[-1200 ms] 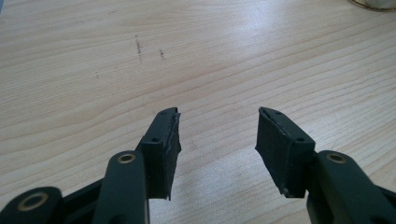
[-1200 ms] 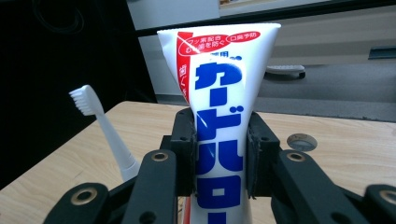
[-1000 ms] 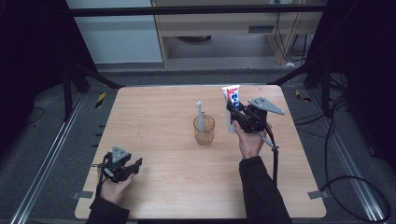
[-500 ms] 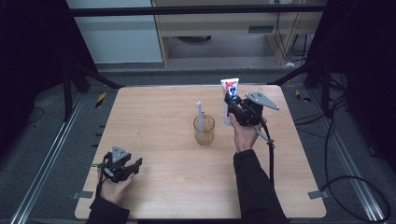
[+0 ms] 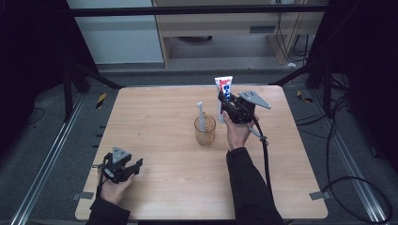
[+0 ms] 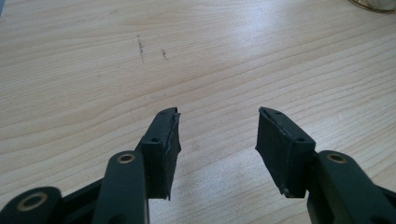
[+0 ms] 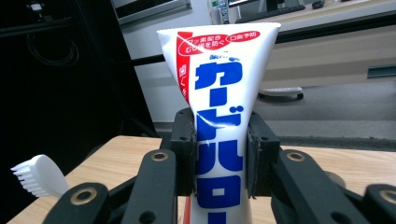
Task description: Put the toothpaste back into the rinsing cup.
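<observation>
Wooden counter (image 5: 159, 117) lies bare under my left gripper (image 6: 217, 140), which rests near the front left corner with its jaws spread and nothing between them. Toward the middle stands the glass cup (image 5: 205, 130) with a white toothbrush (image 5: 200, 115) upright in it, and just right of it my right gripper (image 7: 219, 154) holds the toothpaste tube (image 7: 219, 93) upright above the counter's back half, jaws pinching its body. Lowered carelessly, the tube could clip the rim or brush and tip the cup, I judge.
</observation>
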`<state>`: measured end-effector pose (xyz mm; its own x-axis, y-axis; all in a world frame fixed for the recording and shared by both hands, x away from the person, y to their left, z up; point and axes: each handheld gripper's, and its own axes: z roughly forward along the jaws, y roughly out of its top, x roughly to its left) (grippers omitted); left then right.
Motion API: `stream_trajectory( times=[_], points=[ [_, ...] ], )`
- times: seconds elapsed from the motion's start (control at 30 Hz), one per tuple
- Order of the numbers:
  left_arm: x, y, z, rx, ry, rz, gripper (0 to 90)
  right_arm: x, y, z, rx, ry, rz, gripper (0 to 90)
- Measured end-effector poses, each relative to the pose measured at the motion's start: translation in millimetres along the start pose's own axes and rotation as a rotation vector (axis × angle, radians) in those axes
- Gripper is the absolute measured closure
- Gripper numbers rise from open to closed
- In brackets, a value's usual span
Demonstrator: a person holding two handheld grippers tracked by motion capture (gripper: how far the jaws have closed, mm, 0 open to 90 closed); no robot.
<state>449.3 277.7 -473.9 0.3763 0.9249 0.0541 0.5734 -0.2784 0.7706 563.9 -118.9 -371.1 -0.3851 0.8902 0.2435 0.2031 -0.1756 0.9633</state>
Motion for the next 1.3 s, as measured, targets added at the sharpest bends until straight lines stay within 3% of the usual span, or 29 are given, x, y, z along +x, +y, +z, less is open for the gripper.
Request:
stream_trajectory(
  times=[0.97,1.3],
  points=[
    [0.1,-0.3,0.5,0.002,-0.004,0.001,48.0,13.9,-23.8,30.9,0.011,0.026,0.012,69.4],
    [0.1,-0.3,0.5,0.002,-0.004,0.001,48.0,18.7,-31.5,37.4,0.044,0.036,0.003,69.1]
  ],
)
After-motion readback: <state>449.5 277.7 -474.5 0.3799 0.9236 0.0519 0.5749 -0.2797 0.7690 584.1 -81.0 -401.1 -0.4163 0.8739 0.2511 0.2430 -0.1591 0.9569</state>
